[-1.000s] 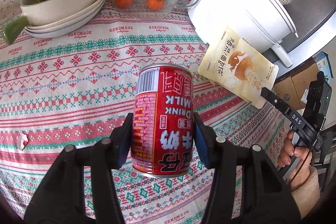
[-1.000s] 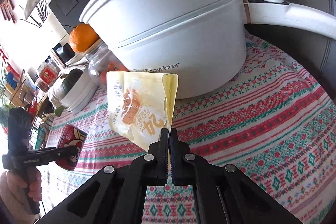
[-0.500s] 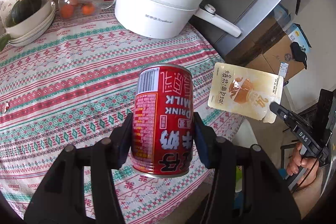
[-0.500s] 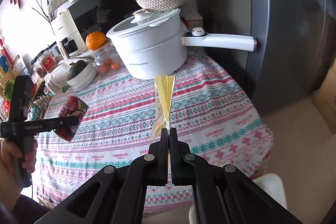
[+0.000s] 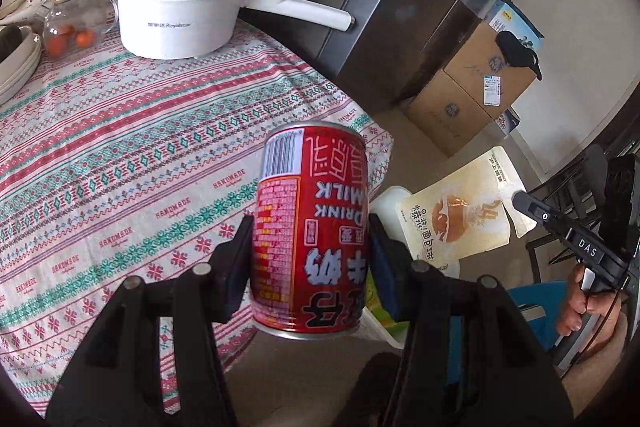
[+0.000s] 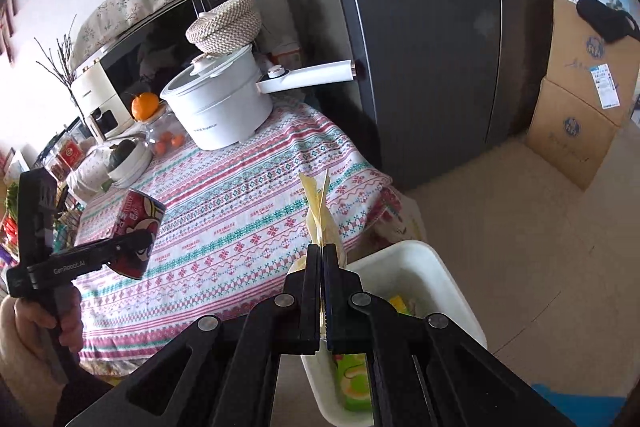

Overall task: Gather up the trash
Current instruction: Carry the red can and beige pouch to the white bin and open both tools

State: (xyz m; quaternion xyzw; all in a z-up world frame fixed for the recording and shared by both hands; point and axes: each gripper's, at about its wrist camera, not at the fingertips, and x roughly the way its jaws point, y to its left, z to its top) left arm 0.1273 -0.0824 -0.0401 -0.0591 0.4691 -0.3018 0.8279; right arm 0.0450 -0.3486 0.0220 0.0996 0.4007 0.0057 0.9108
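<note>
My left gripper [image 5: 310,259] is shut on a red milk-drink can [image 5: 312,227], held upside down in the air over the table's near edge; the can also shows in the right wrist view [image 6: 138,227]. My right gripper [image 6: 322,251] is shut on a yellow snack packet [image 6: 318,215], seen edge-on, held above a white trash bin [image 6: 440,267] on the floor beside the table. The packet [image 5: 456,219] hangs flat in the left wrist view, in front of the bin [image 5: 386,201]. The bin holds a green carton [image 6: 352,383] and other scraps.
The round table has a patterned cloth [image 5: 120,147] with a white electric pot [image 5: 180,15], a glass teapot with oranges [image 5: 70,27] and stacked bowls [image 5: 16,63]. A dark fridge [image 6: 420,47] and cardboard boxes [image 6: 580,107] stand behind the bin.
Both grippers have pulled back from the table and swung right. The packet has moved from above the cloth to above the bin; the can has moved toward the table's edge.
</note>
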